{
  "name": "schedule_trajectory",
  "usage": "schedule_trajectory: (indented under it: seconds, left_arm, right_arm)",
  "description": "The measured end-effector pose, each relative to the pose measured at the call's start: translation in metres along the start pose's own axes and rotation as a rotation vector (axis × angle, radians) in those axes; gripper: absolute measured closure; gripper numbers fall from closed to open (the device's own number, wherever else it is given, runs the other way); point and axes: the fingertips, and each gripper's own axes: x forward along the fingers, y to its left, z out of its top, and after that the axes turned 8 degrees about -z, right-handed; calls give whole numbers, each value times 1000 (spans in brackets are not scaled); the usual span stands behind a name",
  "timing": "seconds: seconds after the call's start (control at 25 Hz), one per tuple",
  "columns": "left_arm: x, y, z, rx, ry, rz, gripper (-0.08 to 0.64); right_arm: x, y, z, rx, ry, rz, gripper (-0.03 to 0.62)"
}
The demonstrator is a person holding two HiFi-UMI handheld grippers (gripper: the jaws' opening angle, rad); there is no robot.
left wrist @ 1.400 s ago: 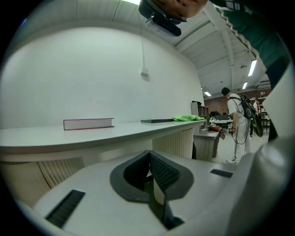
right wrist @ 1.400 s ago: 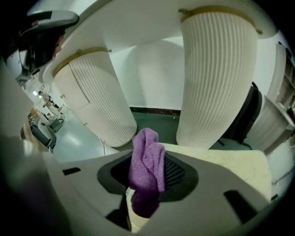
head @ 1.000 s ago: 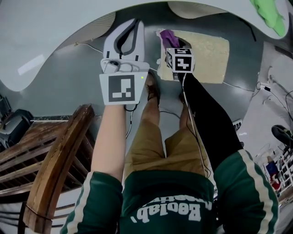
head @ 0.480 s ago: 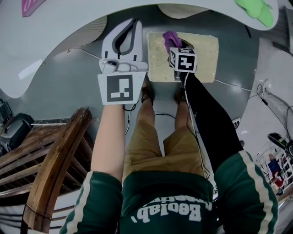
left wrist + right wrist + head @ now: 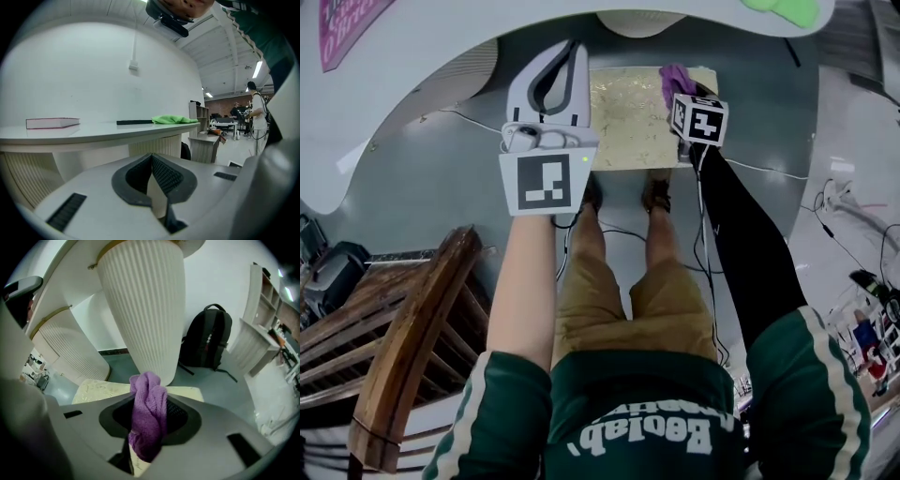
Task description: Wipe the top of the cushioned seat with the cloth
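purple knitted cloth, ribbed and bunched, is clamped between the closed jaws of the right gripper and protrudes past their tips. pale, mottled, square cushioned seat lies just beyond. left gripper: jaws pressed together, nothing between them.

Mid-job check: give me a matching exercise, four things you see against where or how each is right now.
Things:
1. purple cloth
2. left gripper
3. cushioned seat
4. green cloth

Place or state:
A. lying on the white table
B. jaws together, nothing between them
C. on the floor just ahead of the person's shoes
D. clamped in the right gripper

Pairs: 1-D, 2-B, 3-C, 4-A
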Motion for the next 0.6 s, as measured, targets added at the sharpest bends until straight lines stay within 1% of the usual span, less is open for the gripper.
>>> schedule_trajectory:
  seconds: [0.24, 0.4, 0.48, 0.6]
  left_arm:
    - [18, -27, 4, -4, -1, -4, 543]
    - [22, -41, 2, -16, 3, -7, 543]
    - [23, -47, -2, -24, 8, -9, 543]
    - [23, -54, -7, -30, 14, -14, 543]
  right_arm:
    - [-3, -69, 2, 17, 3, -61, 460]
    - [-4, -115, -6, 89, 33, -139, 463]
    - [-3, -124, -10, 100, 50, -139, 463]
    - [-4, -124, -11, 84, 38, -113, 463]
